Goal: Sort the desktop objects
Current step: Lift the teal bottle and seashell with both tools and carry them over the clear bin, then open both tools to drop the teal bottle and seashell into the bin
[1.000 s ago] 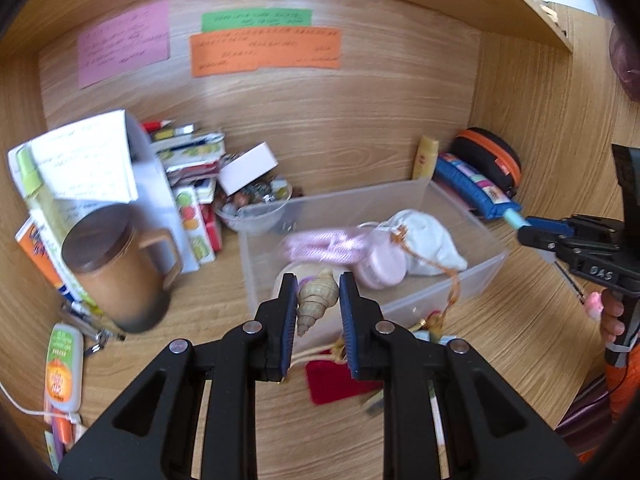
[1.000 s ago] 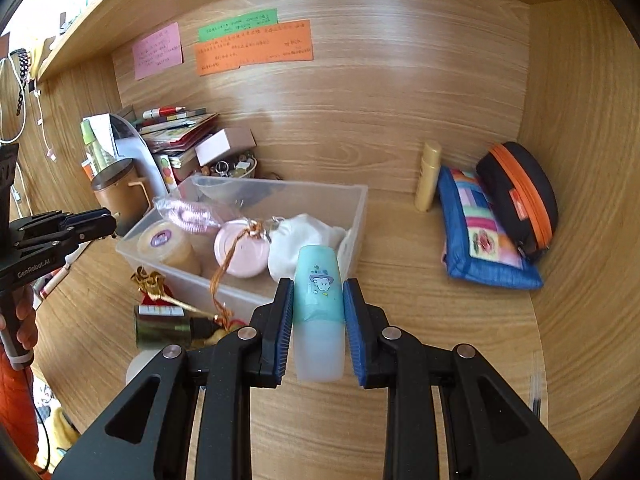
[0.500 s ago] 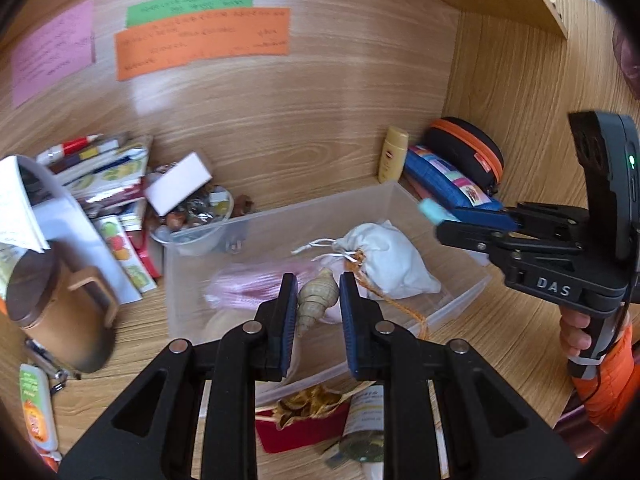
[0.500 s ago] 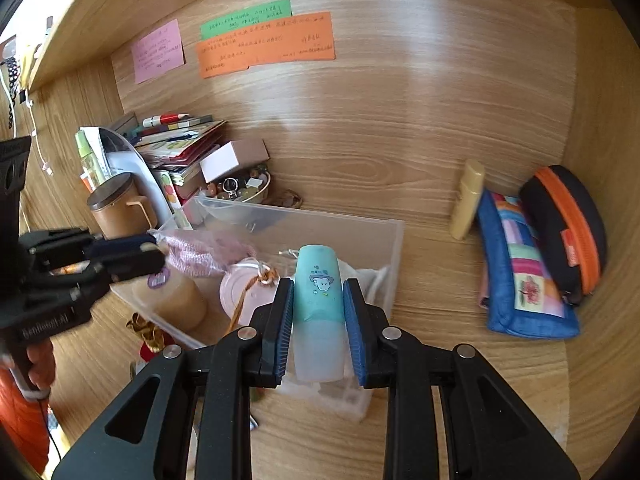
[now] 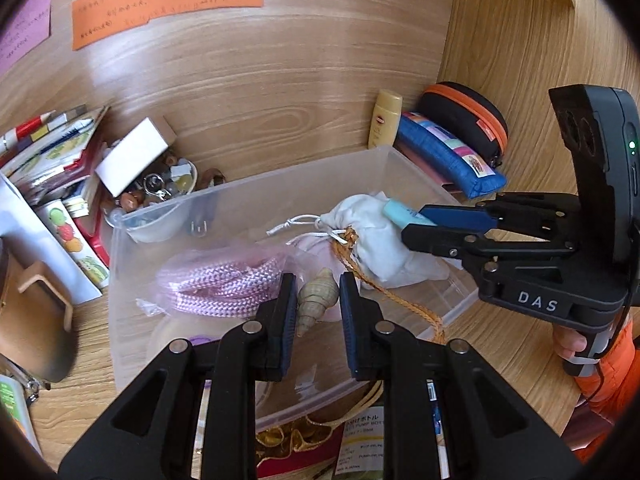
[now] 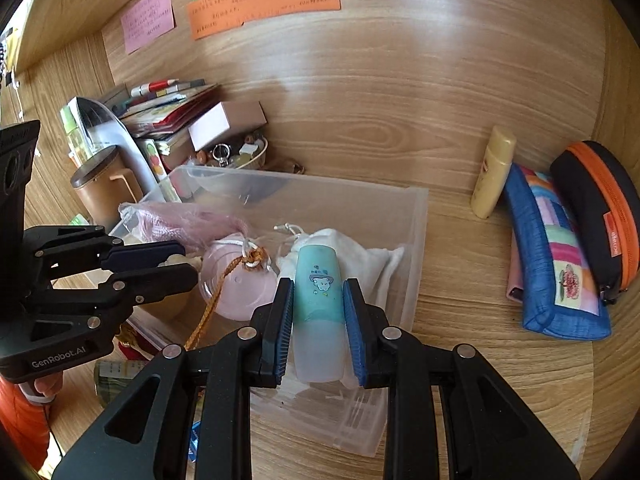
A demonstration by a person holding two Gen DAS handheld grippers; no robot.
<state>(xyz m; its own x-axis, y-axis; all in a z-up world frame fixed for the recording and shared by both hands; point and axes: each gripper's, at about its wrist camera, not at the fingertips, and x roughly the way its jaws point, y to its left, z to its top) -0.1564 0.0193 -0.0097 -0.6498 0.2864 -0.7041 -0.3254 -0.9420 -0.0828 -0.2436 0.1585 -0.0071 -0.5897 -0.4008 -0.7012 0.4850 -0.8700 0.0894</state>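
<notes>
Seashell (image 5: 315, 300), tan and spiralled, sits pinched in the left tool (image 5: 316, 312) over the clear bin (image 5: 248, 196), its lower tip hidden. Right tool (image 6: 318, 322) clamps a teal bottle (image 6: 318, 304) above it.

Three notes (image 6: 264, 0), pink, green and orange, were stuck on the back wall (image 6: 400, 92) ahead of me. A brown mug (image 6: 102, 192) stood at my left by leaning booklets (image 5: 60, 152), and a white sheet (image 6: 116, 140) curled beside it.
</notes>
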